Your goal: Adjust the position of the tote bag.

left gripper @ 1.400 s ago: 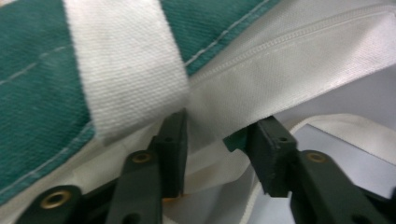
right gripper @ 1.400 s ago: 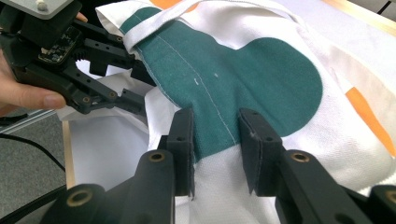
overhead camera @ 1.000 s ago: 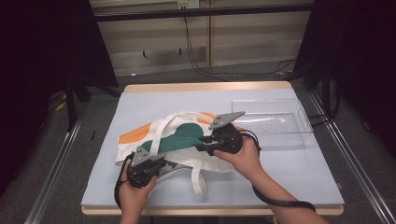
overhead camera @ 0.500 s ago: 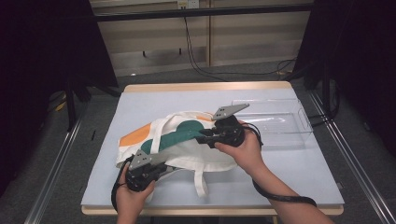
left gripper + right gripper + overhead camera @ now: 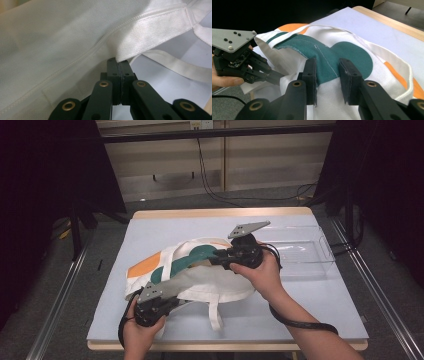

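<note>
A white tote bag (image 5: 210, 282) with orange and teal patches lies in the middle of the light blue table (image 5: 310, 305). My left gripper (image 5: 177, 301) is at the bag's near left edge. In the left gripper view it (image 5: 118, 63) is shut on the bag's white hem (image 5: 140, 37), beside a sewn handle strap (image 5: 175, 66). My right gripper (image 5: 212, 261) reaches in from the right over the bag's teal part. In the right gripper view it (image 5: 327, 68) stands open, with the teal fabric (image 5: 332, 52) just beyond its jaws. The left gripper (image 5: 273, 76) pinches the bag's rim there.
A clear plastic tray (image 5: 305, 265) sits at the back right of the table, just behind my right hand. A loose white handle (image 5: 216, 315) trails toward the front edge. Dark curtains and metal rails flank the table.
My right gripper has moved away from the person, farther across the bag. The left gripper has hardly shifted and keeps its hold on the hem.
</note>
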A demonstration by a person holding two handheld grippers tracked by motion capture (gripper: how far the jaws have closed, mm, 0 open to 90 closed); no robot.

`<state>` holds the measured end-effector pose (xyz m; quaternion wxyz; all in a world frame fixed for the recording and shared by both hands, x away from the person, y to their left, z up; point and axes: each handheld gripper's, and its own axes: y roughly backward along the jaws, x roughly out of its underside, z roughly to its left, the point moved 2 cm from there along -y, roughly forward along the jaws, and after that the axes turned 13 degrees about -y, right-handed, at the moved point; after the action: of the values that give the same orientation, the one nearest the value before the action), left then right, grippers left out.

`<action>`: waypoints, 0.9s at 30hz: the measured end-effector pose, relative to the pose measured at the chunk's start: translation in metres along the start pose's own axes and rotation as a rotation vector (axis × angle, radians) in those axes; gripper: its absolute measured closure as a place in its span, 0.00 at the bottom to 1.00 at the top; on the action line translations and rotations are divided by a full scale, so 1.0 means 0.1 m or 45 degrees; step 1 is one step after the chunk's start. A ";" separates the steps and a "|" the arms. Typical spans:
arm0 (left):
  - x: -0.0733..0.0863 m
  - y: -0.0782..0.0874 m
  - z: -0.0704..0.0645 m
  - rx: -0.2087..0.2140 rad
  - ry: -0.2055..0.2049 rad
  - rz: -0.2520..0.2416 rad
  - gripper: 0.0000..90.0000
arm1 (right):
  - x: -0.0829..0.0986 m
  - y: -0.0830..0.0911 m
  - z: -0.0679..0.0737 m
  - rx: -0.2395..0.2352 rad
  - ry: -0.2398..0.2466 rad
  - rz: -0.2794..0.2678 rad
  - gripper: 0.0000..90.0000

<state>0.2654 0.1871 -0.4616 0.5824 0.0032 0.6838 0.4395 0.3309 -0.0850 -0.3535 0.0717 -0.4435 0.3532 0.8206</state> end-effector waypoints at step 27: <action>-0.02 0.02 -0.01 0.023 -0.009 0.007 1.00 | -0.31 0.05 0.06 0.048 0.010 -0.056 0.77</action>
<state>0.2639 0.1870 -0.4591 0.5835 0.0117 0.6858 0.4348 0.3435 -0.0784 -0.3247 0.0969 -0.4530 0.3591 0.8102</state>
